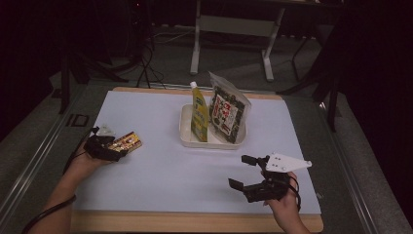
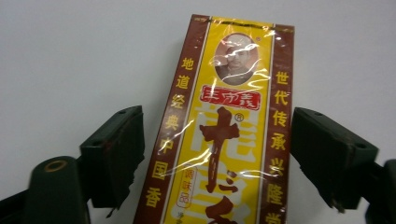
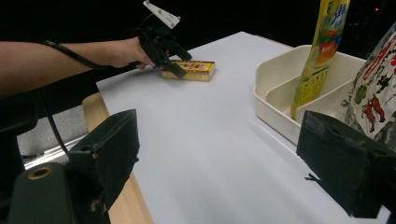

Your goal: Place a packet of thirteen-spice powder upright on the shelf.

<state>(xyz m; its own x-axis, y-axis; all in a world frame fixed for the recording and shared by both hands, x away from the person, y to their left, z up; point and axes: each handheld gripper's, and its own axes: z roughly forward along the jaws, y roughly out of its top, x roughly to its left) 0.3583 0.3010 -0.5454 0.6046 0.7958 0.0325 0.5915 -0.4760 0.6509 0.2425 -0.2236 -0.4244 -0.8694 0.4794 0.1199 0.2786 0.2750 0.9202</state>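
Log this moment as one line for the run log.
left gripper: open, jaws either side of yellow box, not yet clamped | right gripper: open, empty, above table | white tray: holds yellow pouch, printed bag

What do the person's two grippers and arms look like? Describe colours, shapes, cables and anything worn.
Both the left gripper and right gripper are black with blocky jaws. Each trails a black cable and carries a pale three-cornered plate. The forearms are bare, no sleeves.

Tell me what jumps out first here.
The yellow-and-brown box lying flat at the table's left, straddled by the left gripper, whose pads are not yet pressing it. At centre, a white tray holds an upright yellow pouch and a seaweed snack bag. The right gripper hovers open nearby.
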